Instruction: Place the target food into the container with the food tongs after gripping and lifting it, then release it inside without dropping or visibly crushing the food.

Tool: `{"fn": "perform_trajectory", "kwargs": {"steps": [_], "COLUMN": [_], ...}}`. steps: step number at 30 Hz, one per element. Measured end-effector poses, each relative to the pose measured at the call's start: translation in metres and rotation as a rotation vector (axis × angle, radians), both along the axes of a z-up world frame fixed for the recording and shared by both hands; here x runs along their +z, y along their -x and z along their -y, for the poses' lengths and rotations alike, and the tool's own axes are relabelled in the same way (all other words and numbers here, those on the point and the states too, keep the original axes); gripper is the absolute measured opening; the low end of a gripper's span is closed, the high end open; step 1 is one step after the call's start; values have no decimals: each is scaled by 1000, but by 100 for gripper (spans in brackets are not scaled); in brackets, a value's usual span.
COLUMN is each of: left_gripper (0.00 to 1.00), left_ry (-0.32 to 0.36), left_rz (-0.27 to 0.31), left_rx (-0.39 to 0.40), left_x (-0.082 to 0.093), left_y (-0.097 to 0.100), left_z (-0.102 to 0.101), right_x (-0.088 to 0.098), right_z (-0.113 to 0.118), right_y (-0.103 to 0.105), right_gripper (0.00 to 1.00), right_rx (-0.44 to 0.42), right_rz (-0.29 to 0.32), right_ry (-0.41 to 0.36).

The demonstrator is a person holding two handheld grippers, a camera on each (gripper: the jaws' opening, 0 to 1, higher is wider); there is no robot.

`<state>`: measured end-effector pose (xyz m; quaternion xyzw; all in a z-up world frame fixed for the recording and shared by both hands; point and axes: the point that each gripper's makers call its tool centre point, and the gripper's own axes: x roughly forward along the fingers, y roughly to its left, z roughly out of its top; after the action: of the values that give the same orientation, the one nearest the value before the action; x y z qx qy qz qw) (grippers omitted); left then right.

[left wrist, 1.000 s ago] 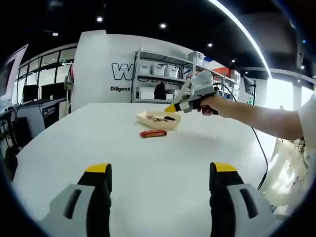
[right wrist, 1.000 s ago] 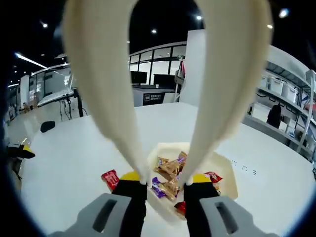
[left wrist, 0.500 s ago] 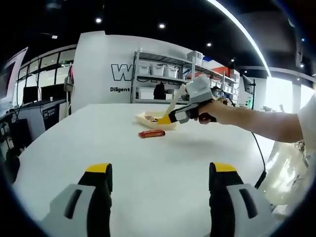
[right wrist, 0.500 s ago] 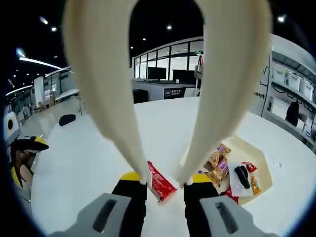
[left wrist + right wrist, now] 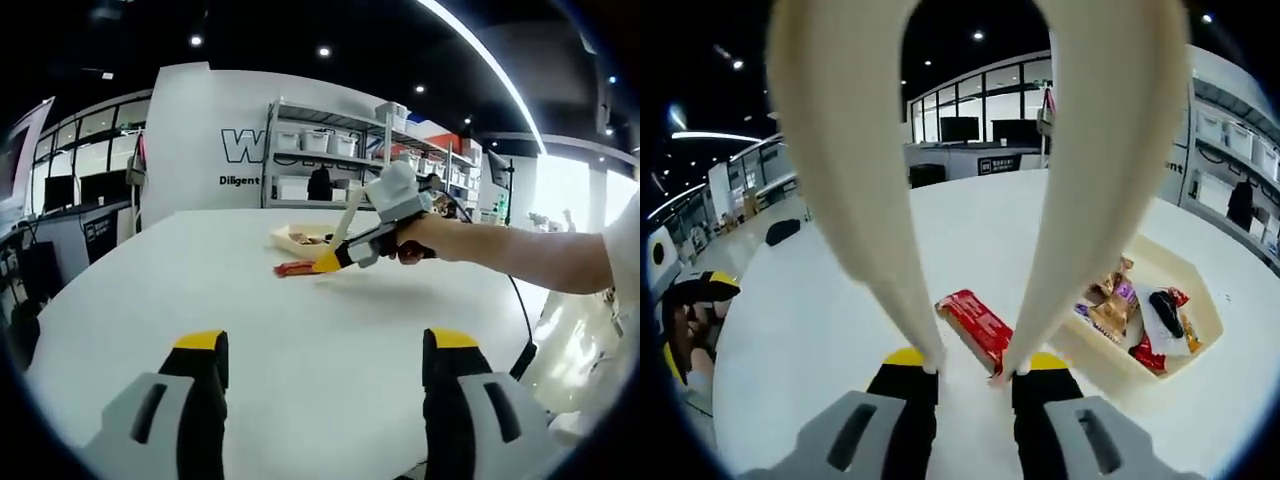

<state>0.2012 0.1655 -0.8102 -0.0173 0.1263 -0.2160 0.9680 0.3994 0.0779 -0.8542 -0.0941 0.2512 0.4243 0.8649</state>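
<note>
My right gripper (image 5: 965, 358) is shut on cream food tongs (image 5: 855, 200), whose two arms run down to tips at my yellow fingertips. A red wrapped snack bar (image 5: 975, 322) lies flat on the white table (image 5: 820, 330), its near end just beyond the gap between the tong tips. The cream container (image 5: 1200, 300) with several wrapped snacks sits to the right of the bar. In the left gripper view, the right gripper (image 5: 325, 263) is low over the red bar (image 5: 290, 268), with the container (image 5: 300, 238) behind it. My left gripper (image 5: 325, 345) is open and holds nothing.
A person's arm (image 5: 520, 250) reaches in from the right, holding the right gripper. A black cable (image 5: 525, 320) hangs off the table's right edge. Shelves with white bins (image 5: 320, 145) stand beyond the table. Bare tabletop (image 5: 200, 290) lies between my left gripper and the bar.
The right gripper with the tongs has moved from above the container, left and down, to the red bar. The left gripper has stayed put.
</note>
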Motion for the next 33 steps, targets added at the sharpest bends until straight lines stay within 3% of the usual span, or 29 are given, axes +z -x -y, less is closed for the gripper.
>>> {"fn": "perform_trajectory", "kwargs": {"steps": [7, 9, 11, 12, 18, 24, 28, 33], "left_gripper": [78, 78, 78, 78, 77, 77, 77, 80], "left_ry": [5, 7, 7, 7, 4, -2, -1, 9], "left_rz": [6, 12, 17, 11, 17, 15, 20, -1], "left_rx": [-4, -1, 4, 7, 21, 42, 56, 71], "left_x": [2, 4, 4, 3, 4, 5, 7, 3], "left_y": [4, 6, 7, 8, 13, 17, 17, 13], "left_z": [0, -2, -5, -7, -14, -22, -26, -29], "right_x": [2, 2, 3, 6, 17, 6, -4, -9], "right_z": [-23, -35, -40, -41, -37, -43, -45, -51], "right_y": [15, 28, 31, 28, 9, -6, -11, -16], "right_gripper": [23, 23, 23, 23, 24, 25, 26, 26], "right_rx": [30, 79, 95, 94, 41, 48, 70, 75], "right_rz": [-36, -58, -35, 1, 49, 47, 72, 64], "right_ry": [-38, -46, -32, -21, -44, -30, 38, 29]}}
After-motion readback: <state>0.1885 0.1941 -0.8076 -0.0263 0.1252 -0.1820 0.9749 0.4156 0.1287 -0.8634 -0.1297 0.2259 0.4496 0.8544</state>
